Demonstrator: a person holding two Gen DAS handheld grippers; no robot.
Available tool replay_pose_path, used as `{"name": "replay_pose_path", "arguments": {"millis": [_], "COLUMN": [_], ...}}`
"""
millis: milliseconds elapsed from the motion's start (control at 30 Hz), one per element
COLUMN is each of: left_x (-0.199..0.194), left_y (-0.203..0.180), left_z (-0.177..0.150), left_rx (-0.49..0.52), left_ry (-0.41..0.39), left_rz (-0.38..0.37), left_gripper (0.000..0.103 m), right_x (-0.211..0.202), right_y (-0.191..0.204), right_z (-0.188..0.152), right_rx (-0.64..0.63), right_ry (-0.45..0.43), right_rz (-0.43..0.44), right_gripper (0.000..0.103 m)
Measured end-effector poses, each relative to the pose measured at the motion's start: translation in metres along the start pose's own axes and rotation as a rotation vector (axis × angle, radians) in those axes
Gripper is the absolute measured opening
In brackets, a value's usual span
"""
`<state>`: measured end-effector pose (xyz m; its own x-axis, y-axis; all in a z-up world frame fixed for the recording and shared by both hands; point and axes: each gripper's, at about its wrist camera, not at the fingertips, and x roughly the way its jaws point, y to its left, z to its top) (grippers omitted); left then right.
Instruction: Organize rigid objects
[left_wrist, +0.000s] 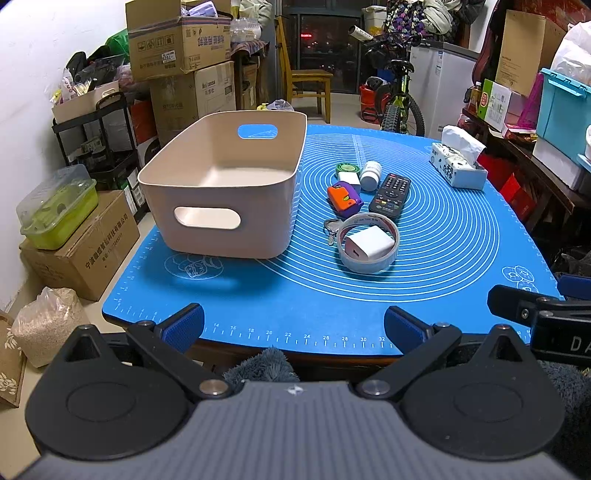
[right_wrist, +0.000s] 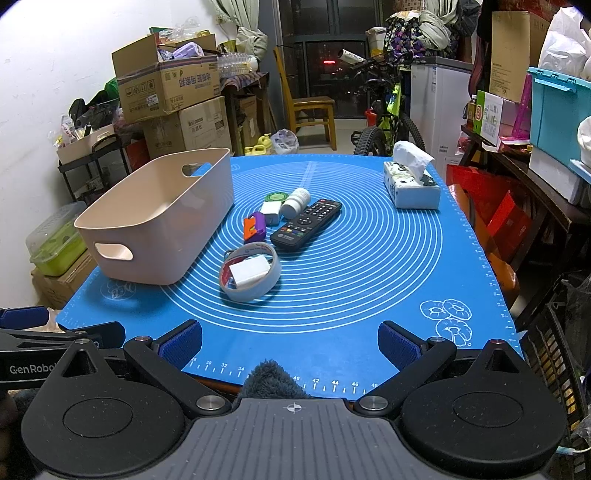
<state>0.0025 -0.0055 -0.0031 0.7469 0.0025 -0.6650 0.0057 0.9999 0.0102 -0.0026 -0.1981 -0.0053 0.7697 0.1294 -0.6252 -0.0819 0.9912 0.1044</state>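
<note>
An empty beige basket stands on the left of the blue mat. Right of it lie a tape roll with a white charger inside, a key ring, an orange-purple toy, a black remote, a white bottle, a small white block and a green disc. My left gripper and right gripper are open and empty at the near table edge.
A tissue box sits at the mat's far right. Cardboard boxes, a shelf cart, a chair, a bicycle and a blue bin surround the table.
</note>
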Motion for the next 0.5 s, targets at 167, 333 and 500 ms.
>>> {"name": "replay_pose_path", "arguments": {"millis": [167,333,500], "left_x": [0.0004,0.0017,0.0002], "left_y": [-0.0016,-0.0038,-0.0058], "left_z": [0.0006,0.0026,-0.0032], "left_rx": [0.004,0.005,0.008], "left_ry": [-0.003,-0.001,-0.001], "left_rz": [0.003,0.005,0.005], "left_gripper": [0.102,0.102,0.102], "right_x": [-0.0001,-0.0013,0.0020], "right_y": [-0.0007,-0.0008,-0.0004], "right_z": [-0.0001,0.0001,-0.0004], "right_rx": [0.001,0.003,0.004], "right_ry": [0.000,0.003,0.005], "right_rz": [0.000,0.001,0.002], "right_gripper": [0.100,0.100,0.100]}}
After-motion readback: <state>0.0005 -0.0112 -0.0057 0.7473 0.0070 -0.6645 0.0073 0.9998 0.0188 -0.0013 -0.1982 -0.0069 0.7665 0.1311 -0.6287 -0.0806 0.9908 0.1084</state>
